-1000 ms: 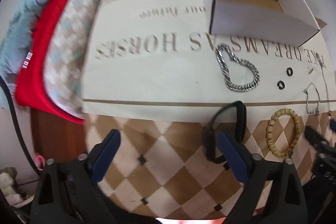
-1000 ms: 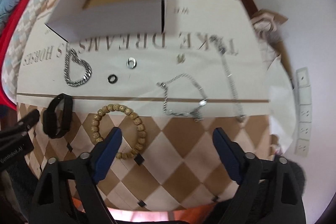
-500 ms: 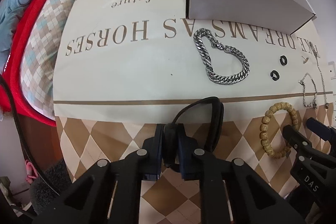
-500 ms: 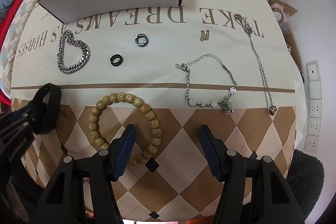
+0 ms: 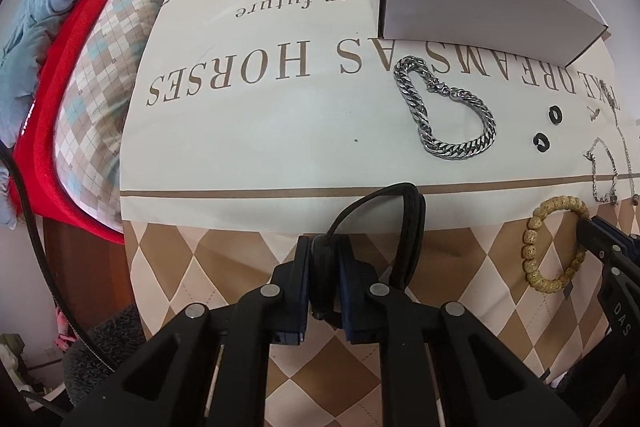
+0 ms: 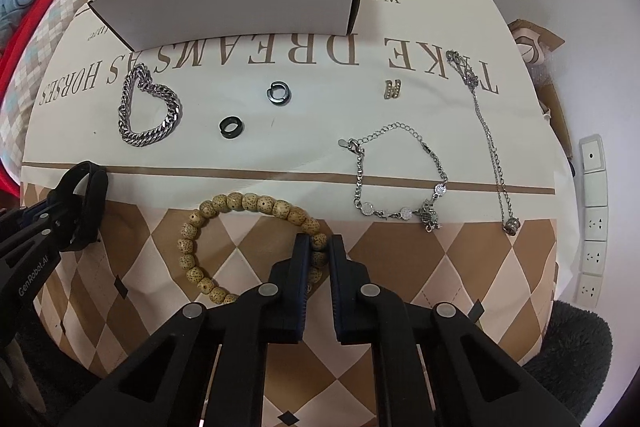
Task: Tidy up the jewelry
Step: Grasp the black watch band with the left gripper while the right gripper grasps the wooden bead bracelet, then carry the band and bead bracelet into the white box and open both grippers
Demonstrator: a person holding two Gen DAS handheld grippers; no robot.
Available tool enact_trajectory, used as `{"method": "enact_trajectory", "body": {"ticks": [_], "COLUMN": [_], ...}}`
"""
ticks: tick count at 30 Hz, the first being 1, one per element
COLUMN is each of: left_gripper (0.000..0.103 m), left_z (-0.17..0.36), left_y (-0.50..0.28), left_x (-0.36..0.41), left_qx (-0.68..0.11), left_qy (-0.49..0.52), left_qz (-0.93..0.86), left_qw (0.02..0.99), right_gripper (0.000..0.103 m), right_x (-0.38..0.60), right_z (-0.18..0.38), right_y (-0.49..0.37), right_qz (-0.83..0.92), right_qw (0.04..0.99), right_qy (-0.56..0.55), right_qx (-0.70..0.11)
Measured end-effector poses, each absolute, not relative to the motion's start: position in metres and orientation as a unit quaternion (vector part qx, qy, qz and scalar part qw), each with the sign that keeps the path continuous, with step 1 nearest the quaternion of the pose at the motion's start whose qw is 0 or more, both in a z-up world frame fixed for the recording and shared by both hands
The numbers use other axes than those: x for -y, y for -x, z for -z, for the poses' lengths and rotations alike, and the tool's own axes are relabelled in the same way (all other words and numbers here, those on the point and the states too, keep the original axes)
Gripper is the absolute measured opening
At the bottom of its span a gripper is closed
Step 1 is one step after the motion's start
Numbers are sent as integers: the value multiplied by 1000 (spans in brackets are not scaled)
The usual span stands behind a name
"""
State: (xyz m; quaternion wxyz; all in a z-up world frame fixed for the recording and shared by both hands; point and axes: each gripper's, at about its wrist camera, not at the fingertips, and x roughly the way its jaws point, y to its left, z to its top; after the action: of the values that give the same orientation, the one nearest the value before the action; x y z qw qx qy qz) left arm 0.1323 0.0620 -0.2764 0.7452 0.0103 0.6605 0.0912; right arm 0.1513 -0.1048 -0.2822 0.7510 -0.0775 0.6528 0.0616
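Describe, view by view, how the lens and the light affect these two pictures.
Left wrist view: fisheye bows the white cardboard box and the printed lettering; dark vignette at the corners; soft, even light. Right wrist view: same barrel bend; bright glints on the chunky silver curb-chain bracelet; beads sharp.

A printed cloth (image 6: 304, 147) carries a white box (image 6: 240, 3), 4 bracelets, 2 black rings, and a necklace (image 6: 492, 143).

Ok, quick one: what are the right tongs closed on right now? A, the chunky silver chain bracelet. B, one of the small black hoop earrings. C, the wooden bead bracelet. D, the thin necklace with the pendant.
C: in the right wrist view, the right tongs pinch a bead of the wooden bead bracelet, while the other pieces lie untouched farther up the cloth.
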Motion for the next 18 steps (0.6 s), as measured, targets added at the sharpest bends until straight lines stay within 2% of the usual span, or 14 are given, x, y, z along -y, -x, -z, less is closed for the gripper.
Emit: {"method": "enact_trajectory", "body": {"ticks": [7,18], "left_gripper": [9,9], "left_z": [252,178], "left_y": [-125,-128], "left_x": [-57,-49], "left_qx": [-642,-581], "left_qy": [-3,6], "left_qz": [-90,-87], "left_qw": [761,809], "right_gripper": [10,10], "right_x": [123,133], "right_z": [269,193], "right_y": [-151,-159], "right_qz": [-72,-116], "right_qw": [760,801], "right_qy": [32,-1], "right_qx": [-645,-587]}}
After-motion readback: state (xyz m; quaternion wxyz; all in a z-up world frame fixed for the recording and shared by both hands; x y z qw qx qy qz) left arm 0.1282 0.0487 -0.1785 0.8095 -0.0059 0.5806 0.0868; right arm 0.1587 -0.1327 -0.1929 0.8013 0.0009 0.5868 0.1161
